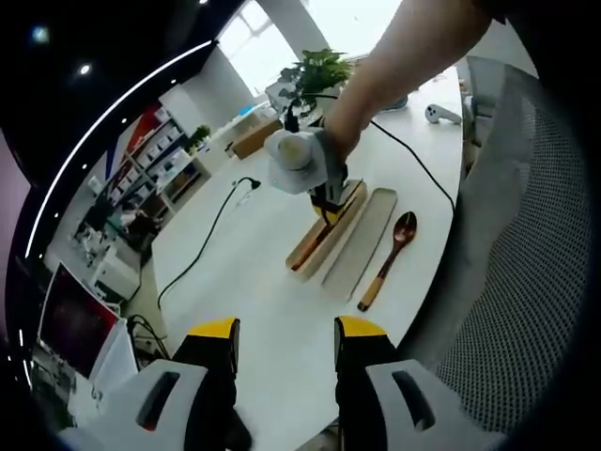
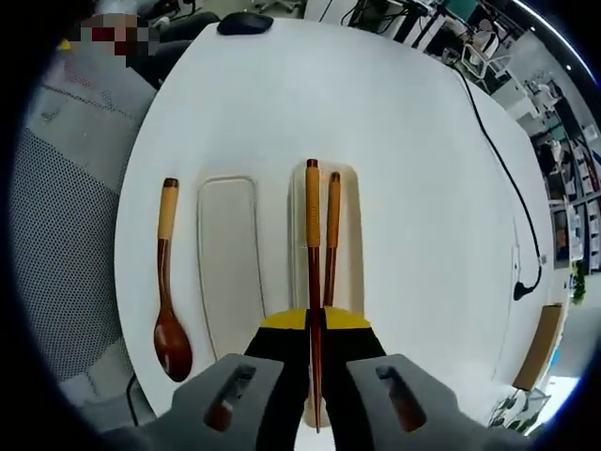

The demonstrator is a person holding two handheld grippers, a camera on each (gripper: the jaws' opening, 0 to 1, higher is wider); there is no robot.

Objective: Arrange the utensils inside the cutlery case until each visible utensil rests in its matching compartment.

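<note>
The right gripper (image 2: 315,324) is clamped on a chopstick (image 2: 313,244), its jaws pressed together around the dark lower shaft, while the orange-handled end reaches toward the far end of the case (image 2: 349,235). A second chopstick (image 2: 331,235) already lies in that same right-hand tray, just beside the held one and nearly parallel to it. The lid (image 2: 228,254), or second tray, lies empty to the left, and the wooden spoon (image 2: 166,282) rests on the white table (image 2: 423,141) left of that, outside any compartment. In the left gripper view, the left gripper (image 1: 286,343) hangs with its jaws apart and nothing between them, well back from the case (image 1: 324,230). To do this step well, I judge the held chopstick should be kept level and in line with its partner, lowered until it touches the tray floor inside the rim, and let go only then, so that it does not roll against or cross the other stick. The release should be slow and the lift-off straight up, since a sideways pull could drag both sticks askew. The spoon looks like the piece left to place afterwards.
</note>
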